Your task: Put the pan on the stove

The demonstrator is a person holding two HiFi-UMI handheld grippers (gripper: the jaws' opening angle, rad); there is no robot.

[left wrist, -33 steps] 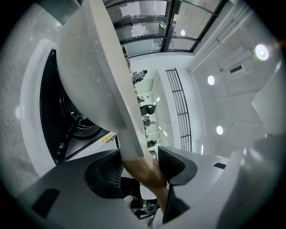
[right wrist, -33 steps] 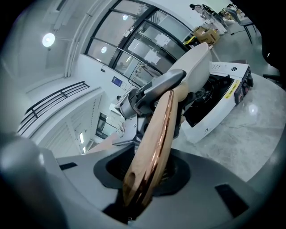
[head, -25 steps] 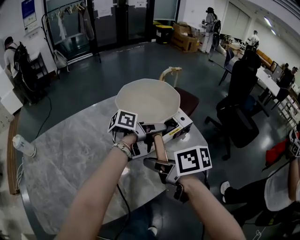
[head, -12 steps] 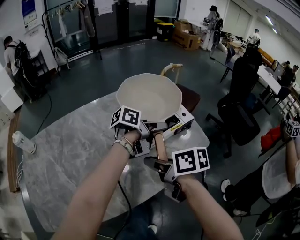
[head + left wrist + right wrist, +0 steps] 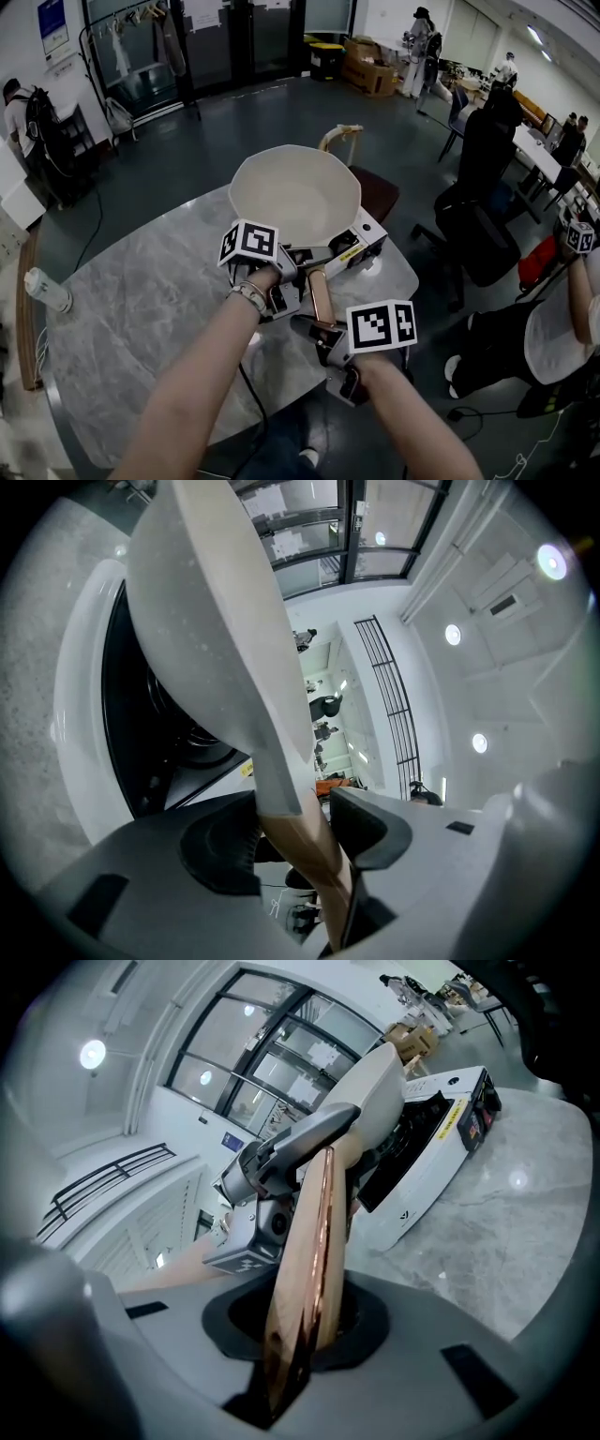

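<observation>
Cream pan [image 5: 295, 192] hangs over the portable gas stove [image 5: 364, 244], just ahead of the left gripper [image 5: 302, 256], which pinches its wooden handle [image 5: 321, 295]. Behind it, the right gripper [image 5: 320, 328] has just been closing on the handle's end. Seemingly left: settling the pan and letting go.

Left gripper [image 5: 302, 255]: pale grey body, dark grey jaws with rounded black pads [image 5: 217, 857], white cube [image 5: 251, 243] with black square markers on top. Right gripper [image 5: 314, 327]: same build, marker cube [image 5: 382, 324] on top, dark grey shell, black recess [image 5: 366, 1321] round the jaw gap; jaws have just been closing, pan handle [image 5: 307, 1241] between them. Beaded metal bracelet [image 5: 247, 295] on the wrist behind the left gripper
</observation>
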